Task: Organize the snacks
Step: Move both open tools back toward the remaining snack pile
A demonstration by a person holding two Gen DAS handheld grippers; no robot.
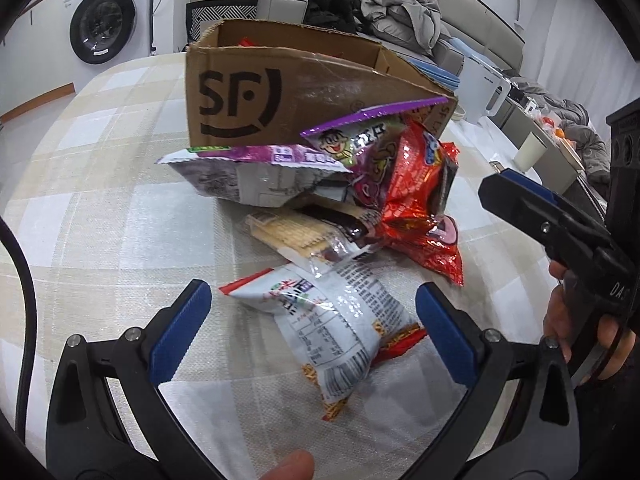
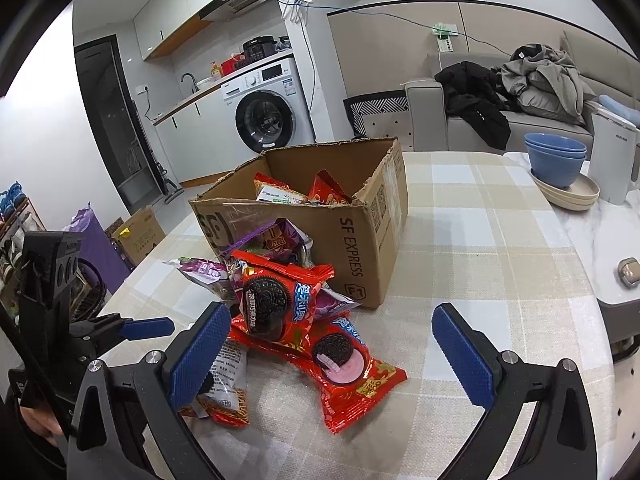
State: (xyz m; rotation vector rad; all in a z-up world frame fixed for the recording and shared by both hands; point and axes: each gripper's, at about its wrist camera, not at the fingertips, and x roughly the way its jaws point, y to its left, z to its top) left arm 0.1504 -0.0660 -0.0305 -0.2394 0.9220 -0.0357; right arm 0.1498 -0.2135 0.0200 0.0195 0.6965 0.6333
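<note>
A brown SF cardboard box (image 1: pixel 280 92) (image 2: pixel 360 240) stands open on the checked tablecloth with several snack packs inside. In front of it lies a pile: purple packs (image 1: pixel 256 168) (image 2: pixel 276 240), red Oreo packs (image 1: pixel 420 200) (image 2: pixel 340 360), a wafer pack (image 1: pixel 296 236) and a white noodle pack (image 1: pixel 332 320) (image 2: pixel 228 376). My left gripper (image 1: pixel 312 304) is open, its blue pads on either side of the white noodle pack, not touching it. My right gripper (image 2: pixel 332 332) is open over the red Oreo packs; in the left wrist view it shows at the right (image 1: pixel 520 200).
Blue bowls (image 2: pixel 556 156) on beige plates and a white kettle (image 2: pixel 612 160) stand at the table's far right. A sofa with clothes (image 2: pixel 520 88) lies behind, a washing machine (image 2: pixel 264 112) to the back left. Bare tablecloth (image 2: pixel 480 260) lies right of the box.
</note>
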